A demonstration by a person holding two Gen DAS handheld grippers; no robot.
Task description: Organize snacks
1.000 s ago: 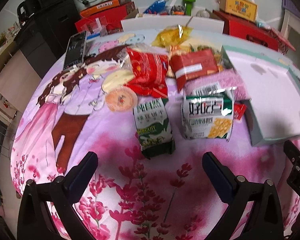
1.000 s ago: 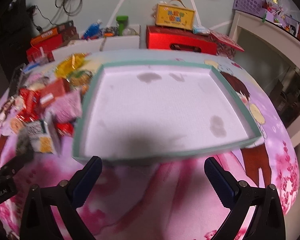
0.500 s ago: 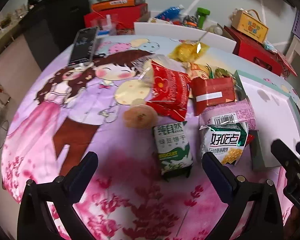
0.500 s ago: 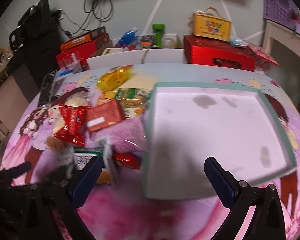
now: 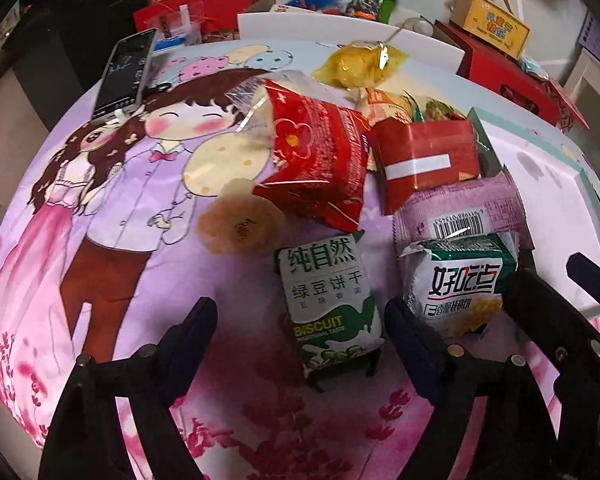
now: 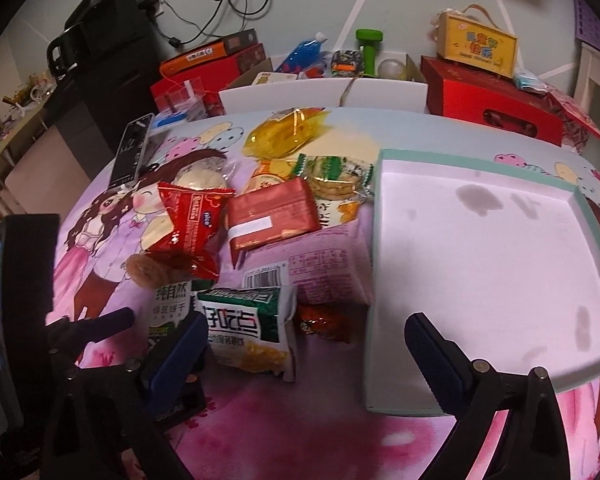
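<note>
Cartoon-printed cloth drapes the desk, where glossy crinkled snack packets lie heaped left of a shallow, teal-rimmed square tray. Left gripper straddles a green biscuit pack, fingers spread; right gripper, fingers apart, holds nothing.

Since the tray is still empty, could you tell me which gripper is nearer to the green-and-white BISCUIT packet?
Left. The left gripper is open around the green-and-white BISCUIT packet; the right gripper, also open, sits to its right, facing the neighbouring packet.
</note>
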